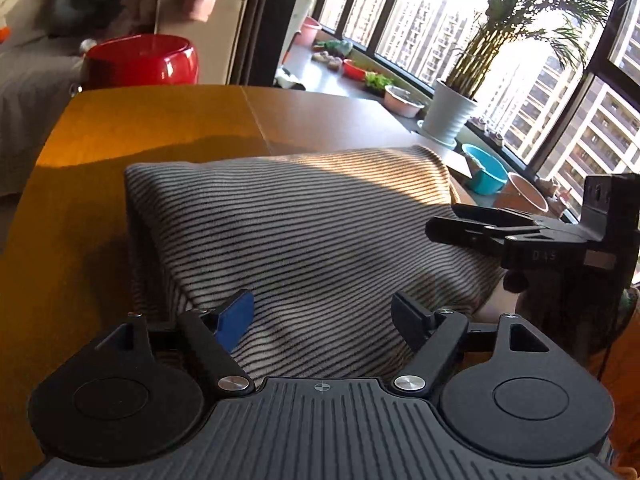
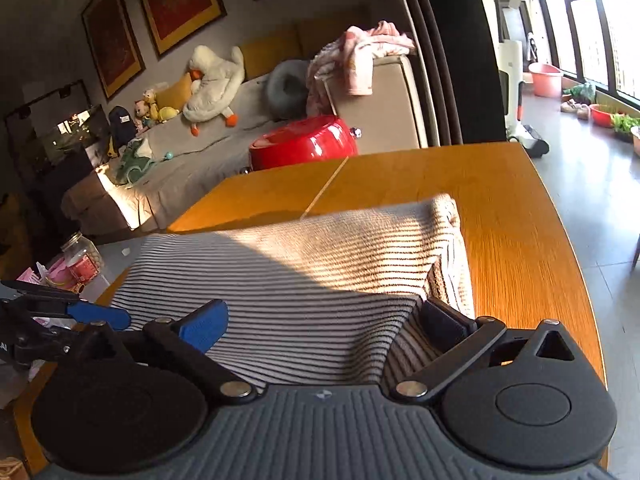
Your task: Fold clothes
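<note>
Striped garment [image 1: 288, 232] folded on table [image 1: 120, 132], under both wide-open claws [image 1: 324, 320] [image 2: 324, 328]

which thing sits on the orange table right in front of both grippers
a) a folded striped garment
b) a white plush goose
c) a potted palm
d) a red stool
a: the striped garment lies folded on the orange table just ahead of the left gripper and right gripper; the other things stand off the table, farther back in the room.
</note>
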